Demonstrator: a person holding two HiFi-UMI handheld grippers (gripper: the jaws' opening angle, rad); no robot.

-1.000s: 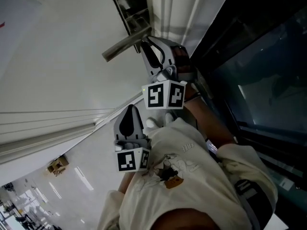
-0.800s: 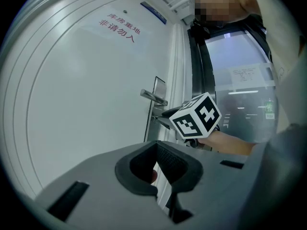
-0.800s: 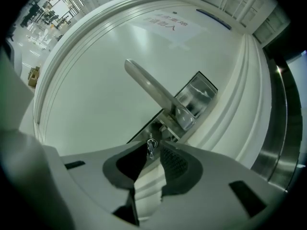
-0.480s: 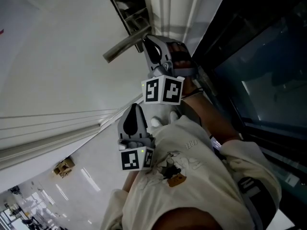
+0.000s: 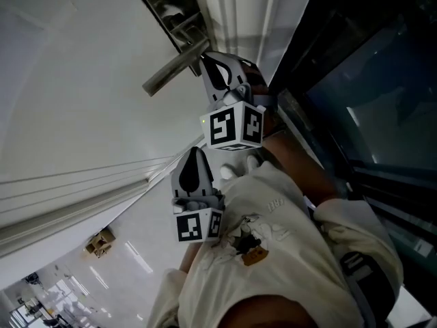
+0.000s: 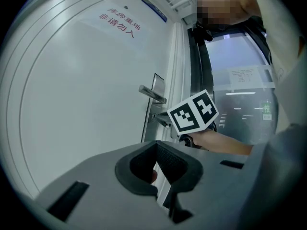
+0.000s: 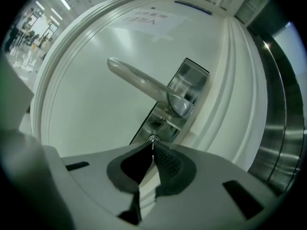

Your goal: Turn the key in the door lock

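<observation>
The key (image 7: 153, 139) sits in the lock (image 7: 156, 126) just ahead of the right gripper (image 7: 152, 148), its thin metal head caught edge-on between the very tips of the two jaws. The jaws are closing on it and stand almost together, the dark pads pressing the head from either side. The lock is at the lower end of the steel lock plate (image 7: 194, 80), directly beyond the fingertips. The lever door handle (image 7: 139, 83) stands out from that plate above the gripper and reaches away to its left. Plate and handle are mounted on a pale door (image 7: 91, 123), near its moulded edge, which runs past the gripper's right side. In the head view, the right gripper's marker cube (image 5: 235, 125) sits behind its jaws. The left gripper (image 6: 156, 145) hangs behind and to the left of the right one, apart from the door and pointing toward it; its jaw tips meet and hold nothing. Ahead of it and to its right are the right gripper's cube and the person's forearm (image 6: 225, 143), and high above on the door is a paper notice (image 6: 117, 22) with red print
</observation>
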